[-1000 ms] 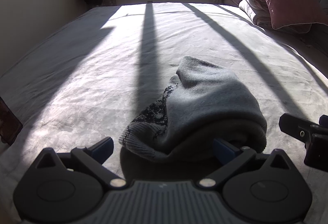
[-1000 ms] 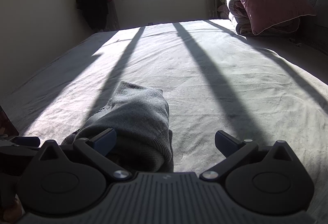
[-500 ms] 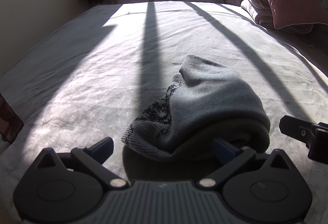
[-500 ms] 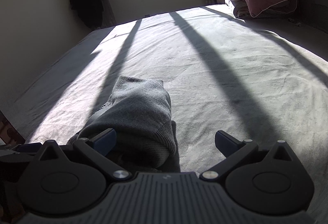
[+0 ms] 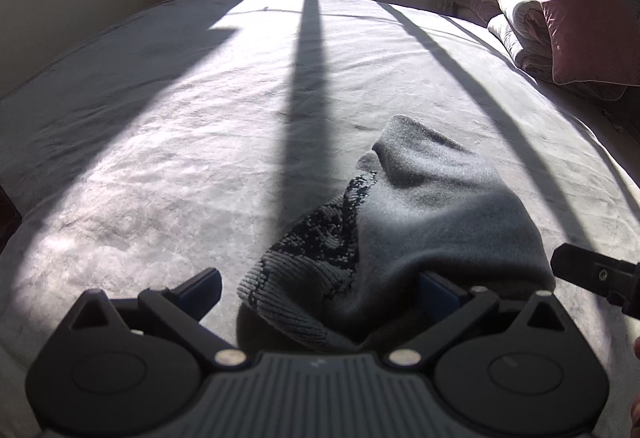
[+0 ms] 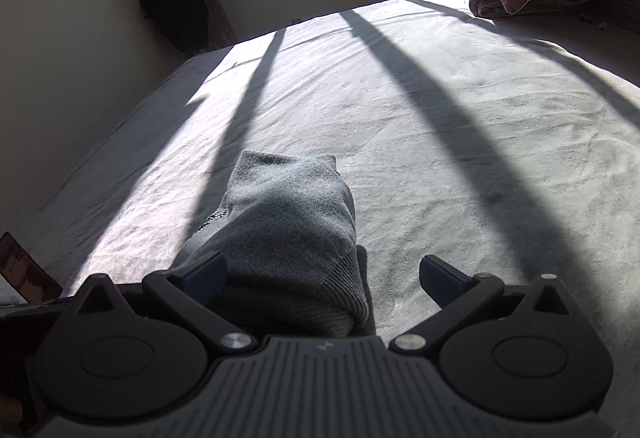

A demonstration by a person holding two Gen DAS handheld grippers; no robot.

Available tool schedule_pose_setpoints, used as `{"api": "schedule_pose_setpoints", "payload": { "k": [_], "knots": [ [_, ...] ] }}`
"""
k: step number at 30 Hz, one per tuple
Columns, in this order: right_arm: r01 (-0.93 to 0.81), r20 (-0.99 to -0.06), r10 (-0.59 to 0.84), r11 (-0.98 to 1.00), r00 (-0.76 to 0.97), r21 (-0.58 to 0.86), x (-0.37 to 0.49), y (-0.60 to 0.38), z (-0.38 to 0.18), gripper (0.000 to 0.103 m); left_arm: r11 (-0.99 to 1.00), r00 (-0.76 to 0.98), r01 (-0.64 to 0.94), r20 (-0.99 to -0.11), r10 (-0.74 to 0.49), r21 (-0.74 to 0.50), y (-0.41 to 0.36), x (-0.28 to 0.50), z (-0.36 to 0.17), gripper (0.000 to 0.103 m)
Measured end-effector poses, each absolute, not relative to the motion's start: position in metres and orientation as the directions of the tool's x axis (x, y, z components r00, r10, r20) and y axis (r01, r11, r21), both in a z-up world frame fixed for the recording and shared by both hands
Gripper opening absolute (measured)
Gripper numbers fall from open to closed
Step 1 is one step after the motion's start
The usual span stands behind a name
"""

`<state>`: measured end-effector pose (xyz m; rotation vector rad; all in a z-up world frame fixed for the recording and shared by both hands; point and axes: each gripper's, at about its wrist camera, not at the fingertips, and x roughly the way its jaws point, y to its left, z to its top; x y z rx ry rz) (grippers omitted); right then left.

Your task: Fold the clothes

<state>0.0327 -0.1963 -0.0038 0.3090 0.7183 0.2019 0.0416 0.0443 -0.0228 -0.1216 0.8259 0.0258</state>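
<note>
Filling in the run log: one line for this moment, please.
task: fold clothes | sweater: folded, on bed | left hand-held gripper: open | right hand-held gripper: open | holding: nothing

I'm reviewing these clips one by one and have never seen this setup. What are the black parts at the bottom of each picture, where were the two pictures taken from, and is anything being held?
There is no robot here. A person carries a two-finger gripper in each hand, and a wide-angle camera on each one looks forward along its fingers. The black parts are those grippers: the left gripper in its own view, the right gripper in the other.

Both look across a bed striped with sunlight and window shadows. On it lies a folded grey knit garment, with pillows and bedding stacked at the far right.

Both grippers stand open around the near end of the garment. Nothing is held.
</note>
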Motion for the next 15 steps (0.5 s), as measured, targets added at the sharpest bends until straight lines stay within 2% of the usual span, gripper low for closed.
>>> {"api": "schedule_pose_setpoints", "payload": {
  "k": [5, 15],
  "knots": [
    [-0.074, -0.646, 0.327, 0.919, 0.689, 0.387, 0.054, -0.190, -0.020, 0.103, 0.976, 0.629, -0.097, -0.772, -0.091, -0.194, 0.049, 0.064, -0.053, 0.103],
    [-0.067, -0.705, 0.391, 0.895, 0.592, 0.440, 0.073, -0.191, -0.053, 0.103, 0.998, 0.645, -0.035, -0.764, -0.018, -0.053, 0.028, 0.064, -0.070, 0.103]
  ]
}}
